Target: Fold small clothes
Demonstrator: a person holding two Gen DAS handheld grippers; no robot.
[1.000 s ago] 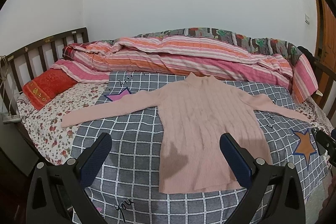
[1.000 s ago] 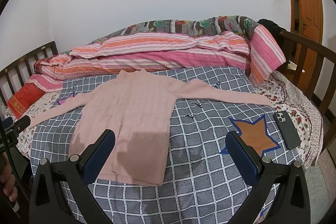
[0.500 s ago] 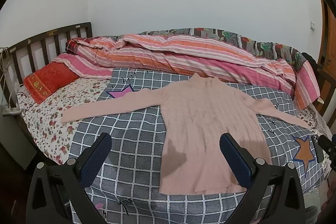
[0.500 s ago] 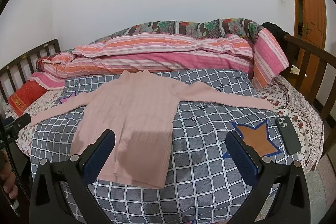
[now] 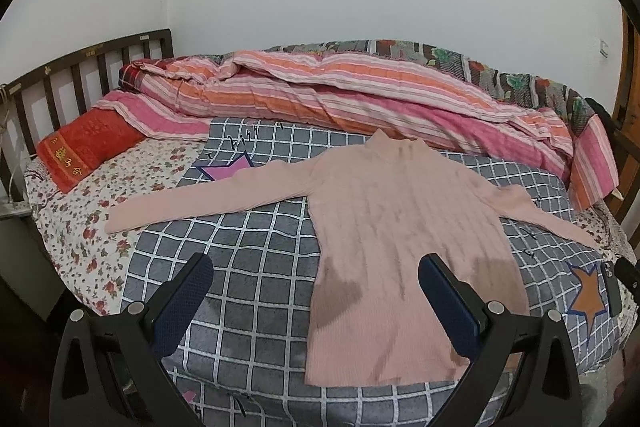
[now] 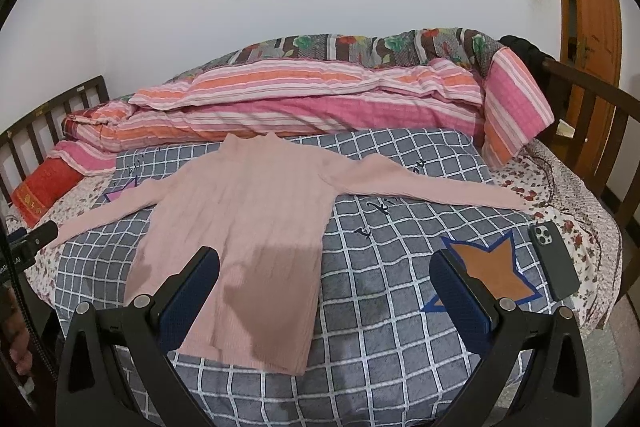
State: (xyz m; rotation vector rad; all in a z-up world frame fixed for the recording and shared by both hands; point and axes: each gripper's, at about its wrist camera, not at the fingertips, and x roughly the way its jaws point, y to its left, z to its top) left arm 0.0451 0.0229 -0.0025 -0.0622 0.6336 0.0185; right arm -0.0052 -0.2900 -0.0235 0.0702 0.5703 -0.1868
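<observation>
Pink sweater spread flat on the bed, both grippers held wide above its hem.

The pink sweater [image 5: 404, 239] lies face up, sleeves outstretched, on the grey checked blanket [image 5: 248, 247]. The left gripper [image 5: 316, 291] and right gripper [image 6: 326, 287] grip nothing. Only the right wrist view shows the whole dark phone [image 6: 554, 261] and the wooden door [image 6: 592, 7].

Black gripper frames with silver screws, blue textured fingers [image 5: 182, 303] on both grippers.
</observation>
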